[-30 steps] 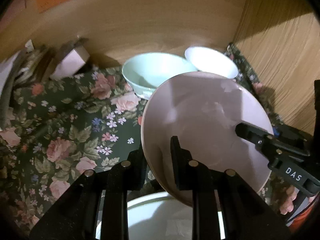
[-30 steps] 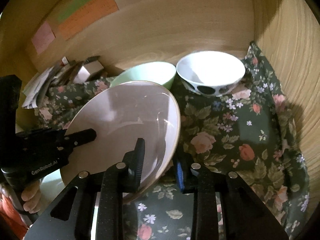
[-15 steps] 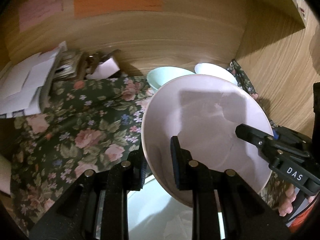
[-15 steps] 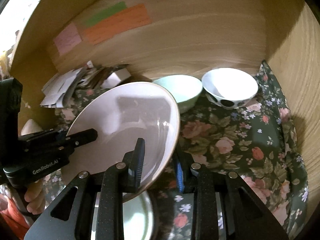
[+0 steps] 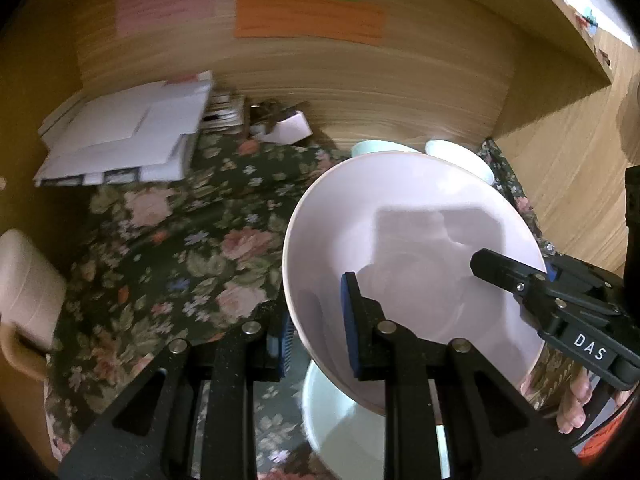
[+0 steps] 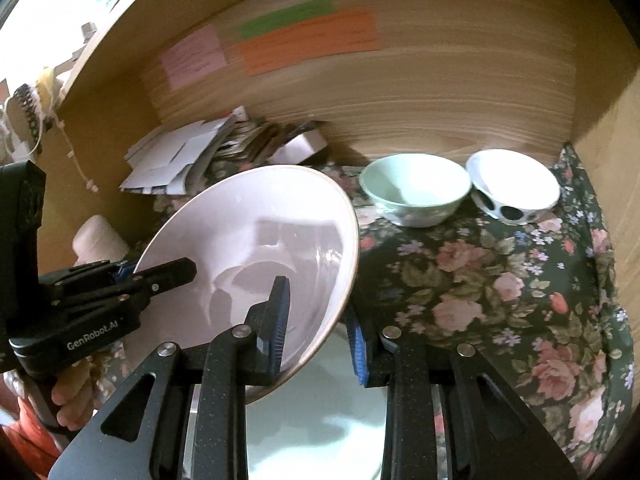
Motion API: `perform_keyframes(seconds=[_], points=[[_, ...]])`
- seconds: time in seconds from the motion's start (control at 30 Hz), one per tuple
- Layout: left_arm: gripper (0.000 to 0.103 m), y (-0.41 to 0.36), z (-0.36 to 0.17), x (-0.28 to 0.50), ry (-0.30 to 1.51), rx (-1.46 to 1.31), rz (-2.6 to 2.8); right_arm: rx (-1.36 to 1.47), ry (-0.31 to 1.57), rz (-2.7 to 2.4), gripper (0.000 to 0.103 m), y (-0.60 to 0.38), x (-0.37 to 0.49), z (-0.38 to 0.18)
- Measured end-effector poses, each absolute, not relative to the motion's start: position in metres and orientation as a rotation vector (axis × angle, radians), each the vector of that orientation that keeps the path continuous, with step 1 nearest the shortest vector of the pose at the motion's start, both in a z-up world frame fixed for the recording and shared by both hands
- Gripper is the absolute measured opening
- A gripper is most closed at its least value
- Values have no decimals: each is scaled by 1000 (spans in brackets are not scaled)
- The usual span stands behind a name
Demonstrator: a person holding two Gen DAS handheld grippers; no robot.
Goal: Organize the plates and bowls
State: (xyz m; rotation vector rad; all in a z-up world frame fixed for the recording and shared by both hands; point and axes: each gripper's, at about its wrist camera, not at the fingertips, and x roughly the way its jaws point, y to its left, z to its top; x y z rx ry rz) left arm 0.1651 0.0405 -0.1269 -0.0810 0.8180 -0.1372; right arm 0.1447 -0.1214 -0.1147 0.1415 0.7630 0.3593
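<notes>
Pink plate lifted farther from bowls; both grippers' fingers clamped on its rim

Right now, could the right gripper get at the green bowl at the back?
Probably not yet. The right gripper is shut on the pink plate's rim, as is the left gripper. The cloth up to the green bowl looks bare, so only the plate ties it up.
</notes>
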Motion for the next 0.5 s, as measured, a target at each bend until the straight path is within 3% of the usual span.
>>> perform_keyframes(seconds=[0.5], points=[[22, 98, -133, 119, 797, -145, -49, 91, 778, 457, 25, -62, 135, -120]])
